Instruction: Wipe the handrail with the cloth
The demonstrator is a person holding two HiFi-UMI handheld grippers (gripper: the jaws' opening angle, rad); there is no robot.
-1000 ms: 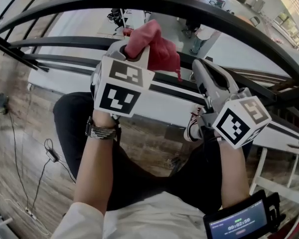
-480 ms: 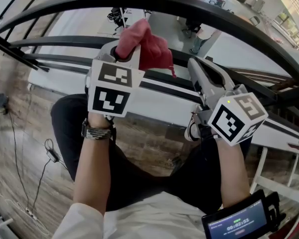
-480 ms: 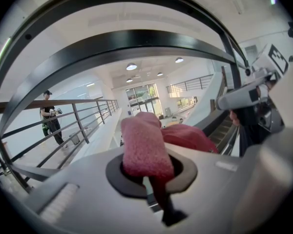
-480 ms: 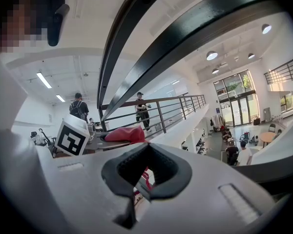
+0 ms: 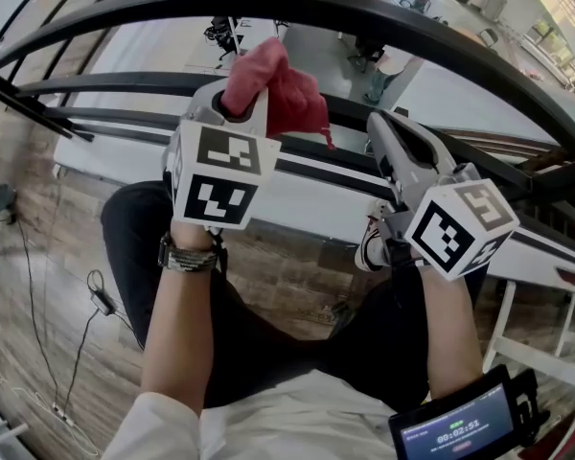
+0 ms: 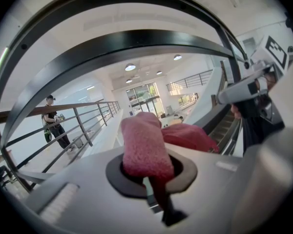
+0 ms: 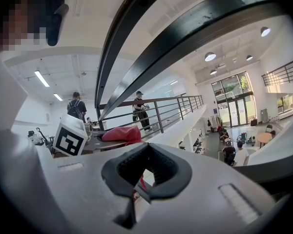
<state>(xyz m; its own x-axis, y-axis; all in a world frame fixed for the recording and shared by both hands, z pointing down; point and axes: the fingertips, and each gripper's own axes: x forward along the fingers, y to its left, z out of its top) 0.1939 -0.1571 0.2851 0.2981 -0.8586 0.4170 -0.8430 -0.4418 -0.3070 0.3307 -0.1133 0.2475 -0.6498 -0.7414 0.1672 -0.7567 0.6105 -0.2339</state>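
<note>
Head view: the left gripper (image 5: pixel 241 99) is up in front of the person, and its jaws are closed tight on a red cloth (image 5: pixel 286 86). The cloth sticks out toward 12 o'clock and hangs over toward 3 o'clock. It sits just under the big black handrail (image 5: pixel 364 12). I cannot tell if the two touch.

In the left gripper view, the cloth (image 6: pixel 142 147) fills the round gap between the jaws, and the handrail (image 6: pixel 112 45) curves over the top.

The right gripper (image 5: pixel 387 127) is at 3 o'clock from the left one, a bit lower and apart from the cloth. In the right gripper view, its jaws are closed together with nothing in them. The cloth (image 7: pixel 122 133) shows far off at 10 o'clock.
</note>
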